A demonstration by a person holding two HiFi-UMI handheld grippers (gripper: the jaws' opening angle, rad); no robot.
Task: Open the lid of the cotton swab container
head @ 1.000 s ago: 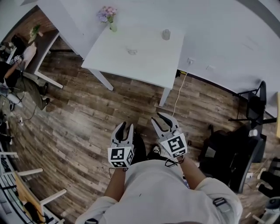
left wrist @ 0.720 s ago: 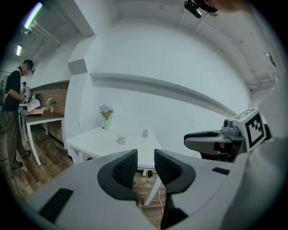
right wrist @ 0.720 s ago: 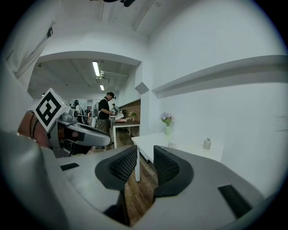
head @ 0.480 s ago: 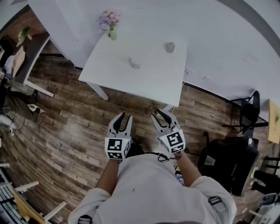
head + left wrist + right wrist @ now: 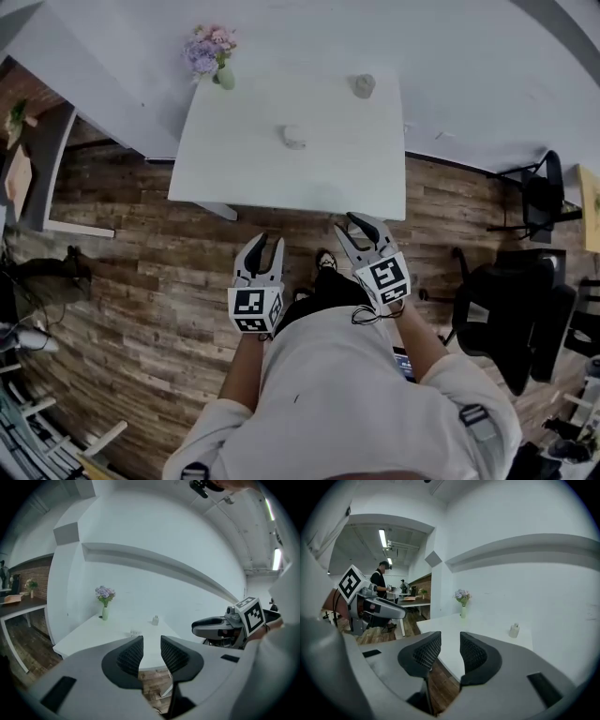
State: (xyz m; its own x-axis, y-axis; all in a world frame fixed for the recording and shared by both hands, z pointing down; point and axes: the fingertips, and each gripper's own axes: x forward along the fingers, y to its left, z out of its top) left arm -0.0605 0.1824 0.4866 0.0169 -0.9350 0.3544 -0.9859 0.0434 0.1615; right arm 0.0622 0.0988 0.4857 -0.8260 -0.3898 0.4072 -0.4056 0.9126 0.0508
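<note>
The left gripper [image 5: 265,246] and the right gripper [image 5: 364,225] are empty, jaws partly apart, the right's just been opening. A small pale object [image 5: 293,137] on the white rectangular desk [image 5: 337,169] is too tiny to identify.

White table [image 5: 328,178]: vase [image 5: 225,77], bottle [image 5: 364,85], container [image 5: 293,137]

My head camera looks steeply down from above my shoulders, with my left gripper [image 5: 269,246] and right gripper [image 5: 356,230] close below and the white desk [image 5: 281,178] farther off. The left gripper's camera faces along its parted jaws toward the desk from a little way back, the right gripper at its right edge. The right gripper's camera, its empty jaws just having been opening, faces the same way, the left gripper at its left edge. All three views share the desk and the vase of flowers [image 5: 212,58] at its far left corner.
</note>
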